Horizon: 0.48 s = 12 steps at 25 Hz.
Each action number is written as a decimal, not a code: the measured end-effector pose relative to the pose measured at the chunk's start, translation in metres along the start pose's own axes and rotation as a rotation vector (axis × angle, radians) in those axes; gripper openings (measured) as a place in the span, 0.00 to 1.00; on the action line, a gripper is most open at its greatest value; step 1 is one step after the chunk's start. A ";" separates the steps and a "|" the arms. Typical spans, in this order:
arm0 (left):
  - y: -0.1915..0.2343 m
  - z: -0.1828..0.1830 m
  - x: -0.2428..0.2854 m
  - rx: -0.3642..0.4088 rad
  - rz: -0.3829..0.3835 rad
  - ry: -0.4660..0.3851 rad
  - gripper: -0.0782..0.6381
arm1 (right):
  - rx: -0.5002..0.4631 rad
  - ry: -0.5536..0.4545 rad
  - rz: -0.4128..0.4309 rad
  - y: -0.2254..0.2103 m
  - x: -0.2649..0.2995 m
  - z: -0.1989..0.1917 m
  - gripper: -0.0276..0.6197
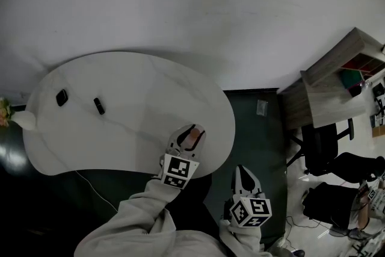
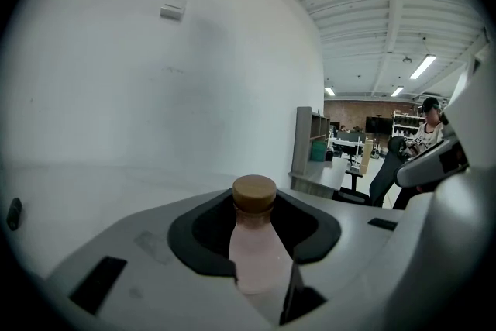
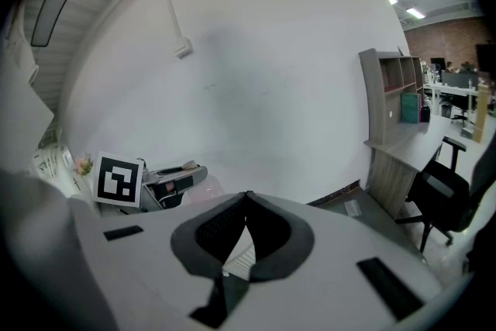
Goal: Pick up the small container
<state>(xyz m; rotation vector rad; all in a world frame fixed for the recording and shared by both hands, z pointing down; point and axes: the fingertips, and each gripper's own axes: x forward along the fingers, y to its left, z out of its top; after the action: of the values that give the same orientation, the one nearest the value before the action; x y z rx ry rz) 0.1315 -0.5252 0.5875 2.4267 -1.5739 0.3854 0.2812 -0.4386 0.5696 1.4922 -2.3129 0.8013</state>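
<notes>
The small container (image 2: 260, 248) is a pale pink bottle with a brown round cap. It stands upright between the jaws of my left gripper (image 2: 262, 275), whose pads press on its body. In the head view, the left gripper (image 1: 191, 131) holds the container (image 1: 192, 139) over the near right part of the white table (image 1: 132, 87). Whether the bottle's base touches the table is hidden. My right gripper (image 1: 244, 174) hangs off the table's edge, to the right and nearer, above the dark floor. Its jaws meet at the tips (image 3: 246, 195) with nothing between them.
Two small black objects (image 1: 61, 97) (image 1: 99, 106) lie on the table's left part. A small flower (image 1: 5, 111) sits at the far left edge. A wooden desk (image 1: 328, 90) and black office chairs (image 1: 328, 150) stand to the right. A white wall runs behind the table.
</notes>
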 end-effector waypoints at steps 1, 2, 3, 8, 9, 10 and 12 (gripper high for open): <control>0.000 0.001 -0.001 -0.004 -0.004 -0.001 0.30 | 0.000 -0.002 0.001 0.001 0.000 0.000 0.12; 0.000 0.002 -0.003 -0.003 -0.007 -0.004 0.30 | 0.000 -0.004 0.001 0.003 0.000 0.000 0.13; 0.000 0.004 -0.004 0.001 -0.010 -0.007 0.30 | 0.000 -0.006 0.001 0.004 -0.001 0.000 0.13; 0.003 0.014 -0.013 0.011 -0.022 -0.018 0.30 | -0.003 -0.025 0.000 0.013 -0.003 0.004 0.13; 0.003 0.017 -0.014 0.016 -0.024 -0.020 0.30 | -0.004 -0.032 0.001 0.015 -0.003 0.006 0.13; 0.003 0.020 -0.015 0.020 -0.026 -0.024 0.30 | -0.006 -0.038 0.001 0.017 -0.004 0.008 0.13; 0.004 0.025 -0.019 0.022 -0.030 -0.032 0.30 | -0.008 -0.048 0.000 0.020 -0.005 0.011 0.13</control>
<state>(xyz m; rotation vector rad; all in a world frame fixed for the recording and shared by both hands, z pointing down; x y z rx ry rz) 0.1227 -0.5190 0.5581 2.4823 -1.5525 0.3624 0.2664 -0.4352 0.5522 1.5242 -2.3483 0.7630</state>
